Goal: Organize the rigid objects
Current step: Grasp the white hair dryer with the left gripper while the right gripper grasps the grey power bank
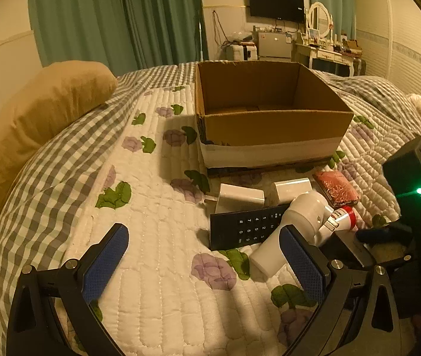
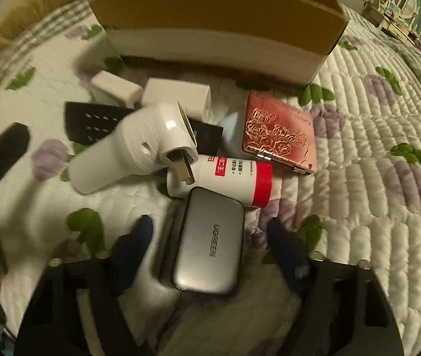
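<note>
An open cardboard box (image 1: 270, 124) stands on the quilted bed; it also shows in the right wrist view (image 2: 216, 9). In front of it lies a pile: two white chargers (image 1: 240, 197), a black remote (image 1: 246, 228), a white plug-in device (image 2: 133, 154), a white bottle with a red cap (image 2: 234, 178), a pink embossed case (image 2: 278, 133) and a grey UGREEN box (image 2: 210, 246). My left gripper (image 1: 204, 255) is open and empty, left of the pile. My right gripper (image 2: 210, 231) is open with its fingers on either side of the grey UGREEN box, not touching it.
A tan pillow (image 1: 32, 136) lies at the left of the bed. The flowered quilt (image 1: 151, 267) stretches left of the pile and right of it (image 2: 373, 178). A dresser with a mirror and a wall TV stand beyond the bed.
</note>
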Tool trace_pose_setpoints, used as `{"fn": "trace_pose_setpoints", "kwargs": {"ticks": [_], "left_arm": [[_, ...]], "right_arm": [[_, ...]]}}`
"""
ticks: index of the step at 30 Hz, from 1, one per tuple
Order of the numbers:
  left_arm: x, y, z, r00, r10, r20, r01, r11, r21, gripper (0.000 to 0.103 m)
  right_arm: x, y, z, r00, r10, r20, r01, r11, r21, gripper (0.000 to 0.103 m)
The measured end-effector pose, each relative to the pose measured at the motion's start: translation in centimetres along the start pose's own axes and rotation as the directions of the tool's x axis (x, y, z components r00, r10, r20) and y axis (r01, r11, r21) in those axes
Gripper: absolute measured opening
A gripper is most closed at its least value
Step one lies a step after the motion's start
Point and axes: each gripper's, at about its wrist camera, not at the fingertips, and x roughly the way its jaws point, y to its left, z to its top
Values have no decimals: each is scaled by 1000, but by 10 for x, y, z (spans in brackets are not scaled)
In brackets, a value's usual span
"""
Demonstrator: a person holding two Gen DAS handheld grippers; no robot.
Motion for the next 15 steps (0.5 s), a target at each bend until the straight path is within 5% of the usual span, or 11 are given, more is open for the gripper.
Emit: {"fn": "trace_pose_setpoints", "kwargs": {"ticks": [6,10,15], "left_arm": [[8,-12,3,999,-36,-20,37,998,52,99],[19,-26,5,999,-28,-44,32,996,85,91],[35,-48,2,988,-116,-104,128,985,113,87]], "right_arm": [[-33,-4,-8,993,18,118,-21,1000,21,44],[-63,-11,-9,981,-40,189,36,999,25,42],[-85,-32,-3,967,-69,247,59,997,49,41]]}}
